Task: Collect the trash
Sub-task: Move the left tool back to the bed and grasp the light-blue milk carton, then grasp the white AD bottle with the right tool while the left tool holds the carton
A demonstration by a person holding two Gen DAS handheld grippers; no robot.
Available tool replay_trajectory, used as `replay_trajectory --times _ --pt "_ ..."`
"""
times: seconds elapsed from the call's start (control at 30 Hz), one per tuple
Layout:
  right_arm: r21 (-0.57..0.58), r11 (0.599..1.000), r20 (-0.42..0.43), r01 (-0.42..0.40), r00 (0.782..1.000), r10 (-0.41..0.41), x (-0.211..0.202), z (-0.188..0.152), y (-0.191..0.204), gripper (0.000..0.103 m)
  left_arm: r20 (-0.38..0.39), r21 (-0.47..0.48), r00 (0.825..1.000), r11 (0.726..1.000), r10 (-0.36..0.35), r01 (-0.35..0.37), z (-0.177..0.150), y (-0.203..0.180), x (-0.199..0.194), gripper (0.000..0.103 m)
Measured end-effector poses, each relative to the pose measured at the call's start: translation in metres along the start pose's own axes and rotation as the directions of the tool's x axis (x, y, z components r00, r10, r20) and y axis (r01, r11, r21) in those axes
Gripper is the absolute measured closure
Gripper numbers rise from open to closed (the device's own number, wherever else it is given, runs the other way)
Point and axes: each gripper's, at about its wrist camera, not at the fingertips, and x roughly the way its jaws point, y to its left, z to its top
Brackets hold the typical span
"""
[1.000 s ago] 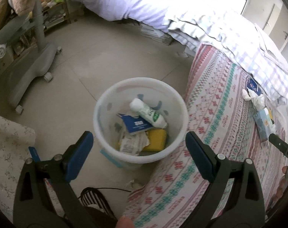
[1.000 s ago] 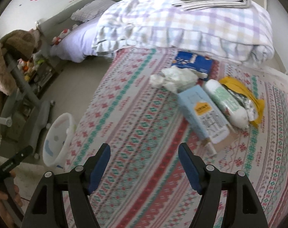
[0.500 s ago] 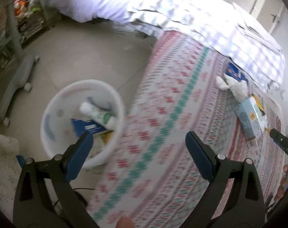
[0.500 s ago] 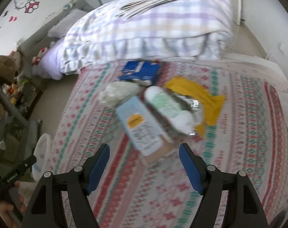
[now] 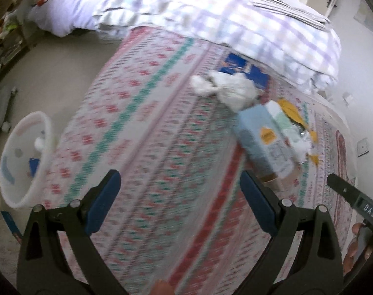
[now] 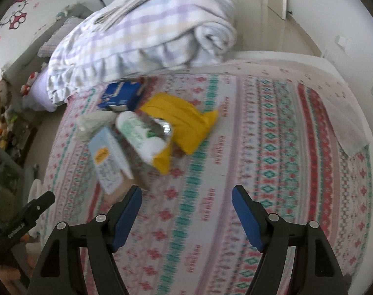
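Where the patterned bedspread covers the bed, it serves as the reference surface for every item below. A folded checked blanket lies at its far end. A white bin stands on the floor just beside the bedspread's left edge, seen in the left wrist view; a blue item and a white item show inside it.

The trash sits in one cluster on the bedspread, near the blanket:
- yellow bag, the farthest right of the cluster;
- pale blue carton, lying flat on the left, nearest the grippers;
- white bottle with green print, lying between carton and bag, touching both;
- dark blue packet, at the blanket's edge;
- crumpled white tissue, left of the packet.

The left gripper is released, jaws wide, nothing between them, over bare bedspread. The right gripper is likewise released and empty (its left finger overlaps the carton's near end in the picture; contact cannot be judged). Both views are blurred.
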Motion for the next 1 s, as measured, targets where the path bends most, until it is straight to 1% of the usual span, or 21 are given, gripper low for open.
replay_trajectory --times 0.17,0.3,0.43,0.47,0.53,0.57,0.63,0.67,0.7,0.73,0.77,0.8,0.83,0.9,1.0 --pt "0.035 0.999 -0.011 0.014 1.0 -0.014 0.001 -0.001 -0.021 0.026 0.009 -0.023 1.0 1.0 -0.018 0.018 0.0 -0.029 0.017 0.006" --pt "0.061 0.998 -0.024 0.015 1.0 -0.013 0.003 -0.002 -0.034 0.026 0.011 -0.08 0.995 0.992 -0.097 0.098 0.002 -0.047 0.032 0.006" --pt "0.091 0.996 -0.043 0.016 0.999 -0.012 0.006 -0.004 -0.045 0.026 0.018 -0.094 0.988 0.984 -0.15 0.151 0.005 -0.066 0.043 0.008" --pt "0.099 0.995 -0.046 0.014 0.999 -0.009 0.006 -0.004 -0.048 0.026 0.018 -0.092 0.988 0.984 -0.154 0.155 0.003 -0.069 0.045 0.008" --pt "0.113 0.994 -0.048 0.01 0.999 -0.005 0.007 -0.004 -0.052 0.026 0.008 -0.081 0.99 0.987 -0.14 0.14 0.002 -0.077 0.054 0.009" --pt "0.12 0.993 -0.048 0.009 0.999 -0.003 0.006 -0.004 -0.054 0.026 0.001 -0.079 0.99 0.987 -0.142 0.142 0.0 -0.08 0.059 0.011" --pt "0.132 0.991 -0.047 0.008 0.999 -0.002 0.006 -0.004 -0.058 0.026 -0.003 -0.085 0.985 0.982 -0.172 0.171 -0.002 -0.081 0.064 0.011" --pt "0.137 0.991 -0.048 0.011 0.999 -0.004 0.006 -0.004 -0.059 0.026 0.01 -0.074 0.986 0.983 -0.168 0.168 -0.003 -0.083 0.063 0.013" --pt "0.139 0.99 -0.049 0.017 0.999 -0.011 0.006 -0.004 -0.061 0.026 0.015 -0.054 0.982 0.981 -0.186 0.186 -0.003 -0.086 0.062 0.022" --pt "0.139 0.99 -0.05 0.025 0.999 -0.019 0.007 -0.004 -0.061 0.026 0.015 -0.044 0.976 0.975 -0.218 0.219 -0.002 -0.087 0.061 0.029" --pt "0.14 0.99 -0.05 0.031 0.998 -0.024 0.008 -0.003 -0.061 0.026 0.01 -0.035 0.973 0.973 -0.23 0.23 -0.002 -0.088 0.059 0.035" --pt "0.141 0.989 -0.051 0.035 0.998 -0.028 0.009 -0.002 -0.061 0.026 0.007 -0.025 0.976 0.975 -0.219 0.219 -0.002 -0.089 0.058 0.036" --pt "0.142 0.989 -0.051 0.035 0.998 -0.028 0.01 -0.001 -0.06 0.026 0.007 0.006 0.978 0.978 -0.21 0.21 -0.002 -0.09 0.056 0.037" --pt "0.14 0.99 -0.044 0.033 0.999 -0.027 0.012 0.002 -0.055 0.026 0.001 0.032 0.978 0.977 -0.209 0.209 -0.002 -0.088 0.054 0.04" --pt "0.126 0.992 -0.028 0.014 1.0 -0.011 0.014 0.008 -0.04 0.026 -0.021 0.025 0.979 0.979 -0.204 0.204 0.001 -0.074 0.049 0.041"
